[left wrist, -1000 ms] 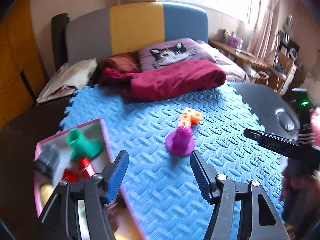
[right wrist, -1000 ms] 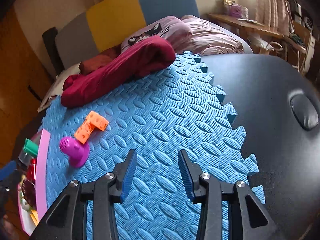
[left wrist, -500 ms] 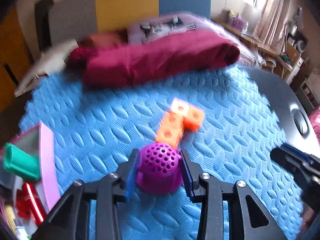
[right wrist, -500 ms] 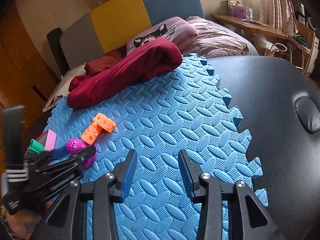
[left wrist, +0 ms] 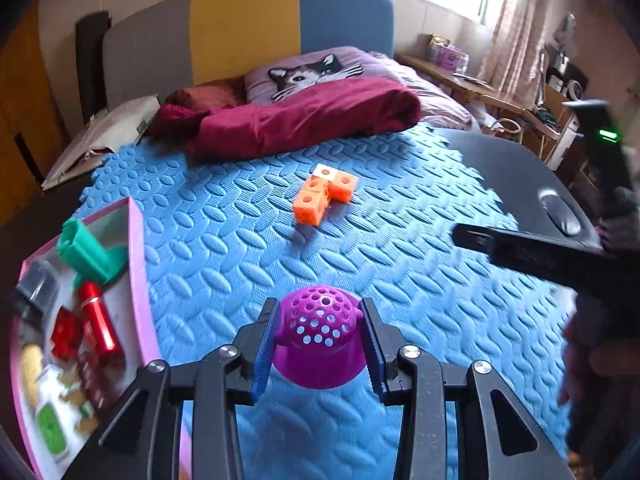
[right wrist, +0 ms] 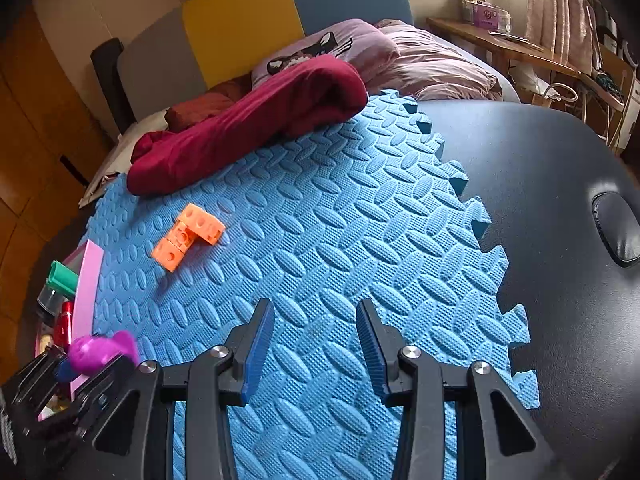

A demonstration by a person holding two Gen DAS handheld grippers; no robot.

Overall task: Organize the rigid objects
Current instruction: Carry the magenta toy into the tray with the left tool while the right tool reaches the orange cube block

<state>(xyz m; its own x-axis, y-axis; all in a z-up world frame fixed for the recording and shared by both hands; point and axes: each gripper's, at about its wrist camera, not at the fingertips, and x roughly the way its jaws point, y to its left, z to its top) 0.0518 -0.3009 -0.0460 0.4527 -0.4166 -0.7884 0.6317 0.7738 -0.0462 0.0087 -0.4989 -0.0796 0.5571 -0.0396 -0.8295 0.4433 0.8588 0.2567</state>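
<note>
My left gripper (left wrist: 320, 320) is shut on a purple perforated dome toy (left wrist: 322, 340) and holds it above the blue foam mat (left wrist: 400, 280). It also shows in the right wrist view (right wrist: 98, 350), near the pink tray. An orange block cluster (left wrist: 322, 194) lies on the mat further back, also in the right wrist view (right wrist: 188, 236). A pink-rimmed tray (left wrist: 138, 264) at the left holds a green piece (left wrist: 88, 254), a red cylinder (left wrist: 98, 322) and several small items. My right gripper (right wrist: 316, 334) is open and empty above the mat.
A crimson blanket (left wrist: 304, 120) and a cat pillow (left wrist: 316, 72) lie at the mat's far edge. A black padded table (right wrist: 560, 184) extends to the right of the mat. A bed headboard (left wrist: 248, 28) stands behind.
My left gripper closed on the purple toy, lifted it off the mat and drew back toward the tray. The right gripper stayed open and shifted slightly.
</note>
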